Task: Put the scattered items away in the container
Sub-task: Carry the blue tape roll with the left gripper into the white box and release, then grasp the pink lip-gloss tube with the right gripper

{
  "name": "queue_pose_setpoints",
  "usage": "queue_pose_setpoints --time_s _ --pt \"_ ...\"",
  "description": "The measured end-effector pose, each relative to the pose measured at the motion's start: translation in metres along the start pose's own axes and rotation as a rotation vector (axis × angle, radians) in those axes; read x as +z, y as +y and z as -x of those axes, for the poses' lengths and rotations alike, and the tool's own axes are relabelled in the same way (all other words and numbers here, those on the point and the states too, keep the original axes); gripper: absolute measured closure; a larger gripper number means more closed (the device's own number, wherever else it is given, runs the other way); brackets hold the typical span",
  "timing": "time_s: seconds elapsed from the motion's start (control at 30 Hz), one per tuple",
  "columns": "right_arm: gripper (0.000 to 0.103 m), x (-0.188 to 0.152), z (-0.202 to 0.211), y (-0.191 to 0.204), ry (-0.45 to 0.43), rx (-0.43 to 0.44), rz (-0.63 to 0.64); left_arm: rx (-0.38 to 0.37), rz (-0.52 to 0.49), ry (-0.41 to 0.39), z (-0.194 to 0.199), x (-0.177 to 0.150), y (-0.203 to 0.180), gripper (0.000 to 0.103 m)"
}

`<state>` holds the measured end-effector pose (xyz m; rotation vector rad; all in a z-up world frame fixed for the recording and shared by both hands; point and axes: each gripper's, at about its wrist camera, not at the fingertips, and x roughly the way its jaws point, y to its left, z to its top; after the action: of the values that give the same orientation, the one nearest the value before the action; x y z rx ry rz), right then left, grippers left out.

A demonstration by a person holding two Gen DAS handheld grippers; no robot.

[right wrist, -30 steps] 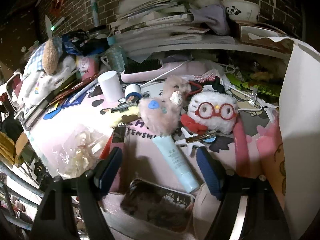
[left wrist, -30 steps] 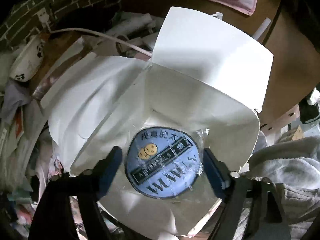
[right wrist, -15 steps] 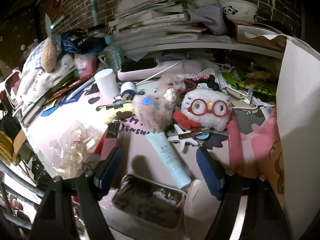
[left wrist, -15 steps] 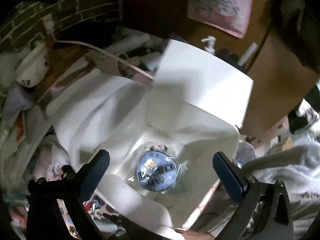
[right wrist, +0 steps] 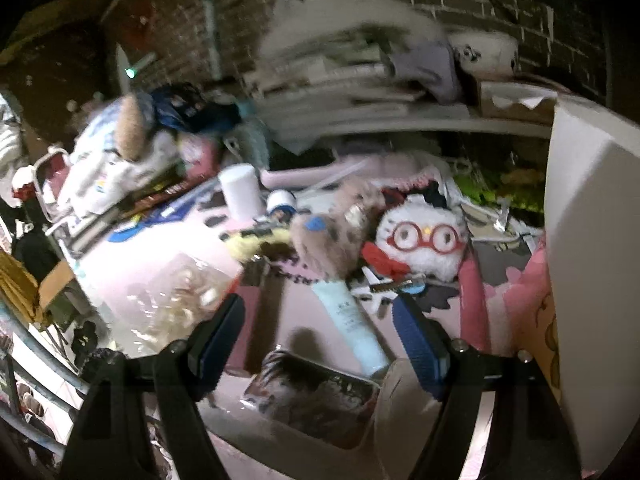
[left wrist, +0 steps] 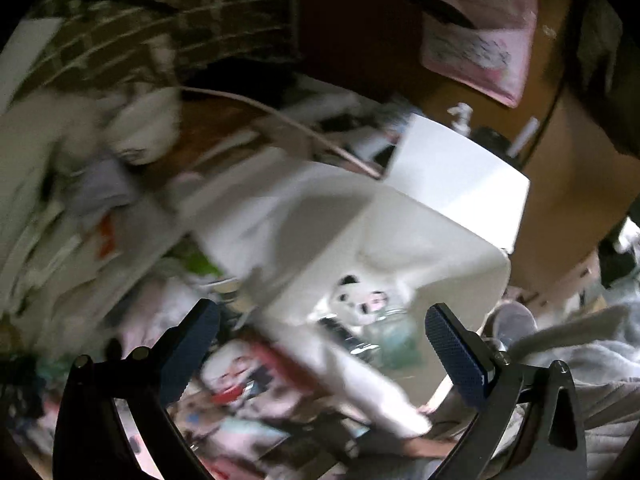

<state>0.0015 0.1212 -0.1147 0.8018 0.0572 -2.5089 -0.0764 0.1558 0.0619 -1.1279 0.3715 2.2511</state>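
Jaws wide, empty; white box (left wrist: pixel 400 216) flaps open, blurred.

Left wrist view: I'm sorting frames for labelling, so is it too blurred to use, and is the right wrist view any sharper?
Left wrist view: heavy motion smear over the clutter and white box, only the tongs crisp. Right wrist view: dim, the shelf stack smeared, but the glasses plush and pale tube stay readable.
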Motion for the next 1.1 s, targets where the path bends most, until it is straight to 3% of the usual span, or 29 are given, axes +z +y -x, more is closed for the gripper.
queue_pose_setpoints --time_s 0.1,0.23,0.33,0.4,0.57,0.6,0.73,0.8,1.1 --pt "0.029 -0.003 0.011 0.004 -0.051 0.03 0.029 0.062 0.062 -0.039 0.02 -0.016 0.025 0.0" --pt "0.03 -0.006 0.014 0.006 -0.039 0.045 0.054 0.175 0.147 -0.076 0.039 -0.047 0.055 0.0" --pt "0.034 -0.01 0.021 0.007 -0.062 0.043 0.07 0.264 0.223 -0.102 0.047 -0.077 0.076 0.0" --pt "0.045 -0.011 0.024 0.007 -0.068 0.054 0.068 0.307 0.287 -0.118 0.05 -0.099 0.091 0.0" --pt "0.053 -0.017 0.032 0.002 -0.062 0.115 0.034 0.365 0.408 -0.146 0.053 -0.147 0.113 0.0" --pt "0.057 -0.018 0.035 0.004 -0.068 0.115 0.041 0.381 0.425 -0.143 0.052 -0.157 0.116 0.0" --pt "0.06 -0.021 0.034 0.012 -0.061 0.081 0.077 0.428 0.483 -0.14 0.048 -0.183 0.124 0.0" --pt "0.07 -0.02 0.026 0.014 -0.037 0.103 0.063 0.427 0.509 -0.153 0.051 -0.193 0.127 0.0" --pt "0.073 -0.027 -0.009 0.034 0.0 0.062 0.087 0.429 0.556 -0.162 0.053 -0.215 0.134 0.0"
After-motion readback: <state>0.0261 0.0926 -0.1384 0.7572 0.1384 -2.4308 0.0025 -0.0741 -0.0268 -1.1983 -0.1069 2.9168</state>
